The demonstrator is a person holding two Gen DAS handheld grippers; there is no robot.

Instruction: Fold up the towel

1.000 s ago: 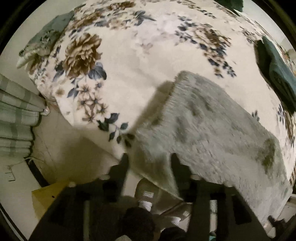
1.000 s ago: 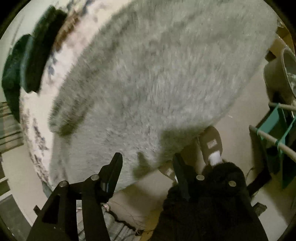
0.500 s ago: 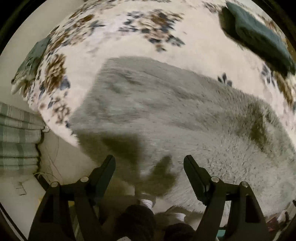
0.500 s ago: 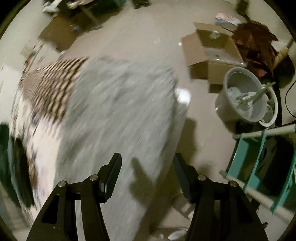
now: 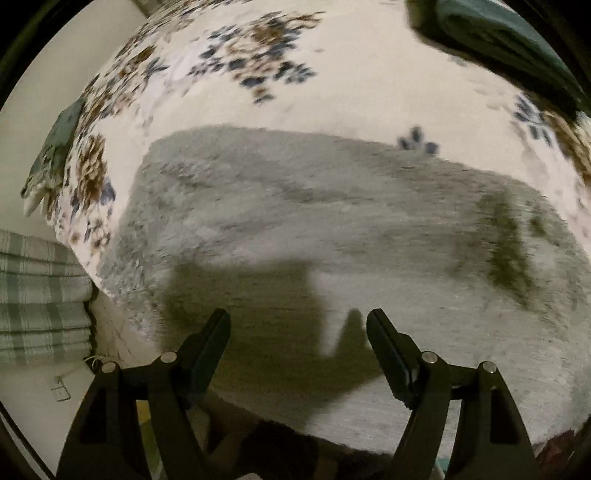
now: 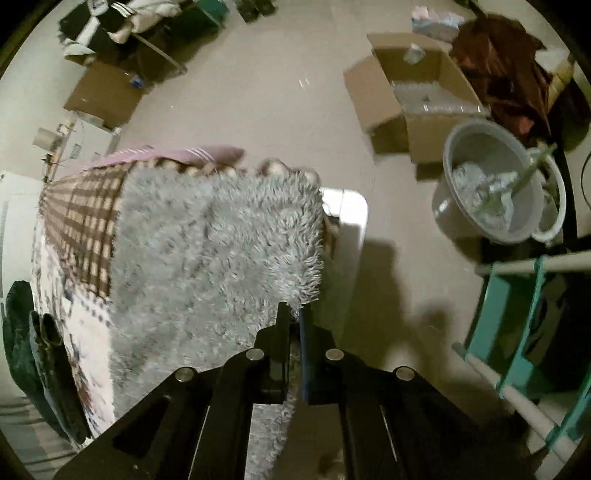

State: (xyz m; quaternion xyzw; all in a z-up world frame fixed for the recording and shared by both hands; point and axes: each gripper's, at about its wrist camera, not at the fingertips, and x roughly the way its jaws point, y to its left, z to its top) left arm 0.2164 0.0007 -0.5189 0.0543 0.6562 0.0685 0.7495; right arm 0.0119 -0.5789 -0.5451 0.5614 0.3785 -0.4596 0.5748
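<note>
The grey shaggy towel [image 5: 332, 251] lies spread flat on a floral bedcover [image 5: 280, 48], filling most of the left wrist view from 9 to 4 o'clock. The left gripper [image 5: 298, 332] hangs over the towel's near edge with its fingers spread wide, nothing between them, and its shadow falls on the pile right in front. A dark green cloth [image 5: 498, 33] sits on the bedcover up at 1 o'clock, well apart from the towel.

Over on the right wrist view, the right gripper [image 6: 291, 314] has its fingers pressed together, pinching the towel's [image 6: 214, 251] near corner at the bed's edge. Past it, on the floor: an open box [image 6: 417, 110] at 1 o'clock and a grey bucket [image 6: 498, 192] at 2 o'clock, with a teal rack [image 6: 517, 317] at 3 to 4 o'clock.
</note>
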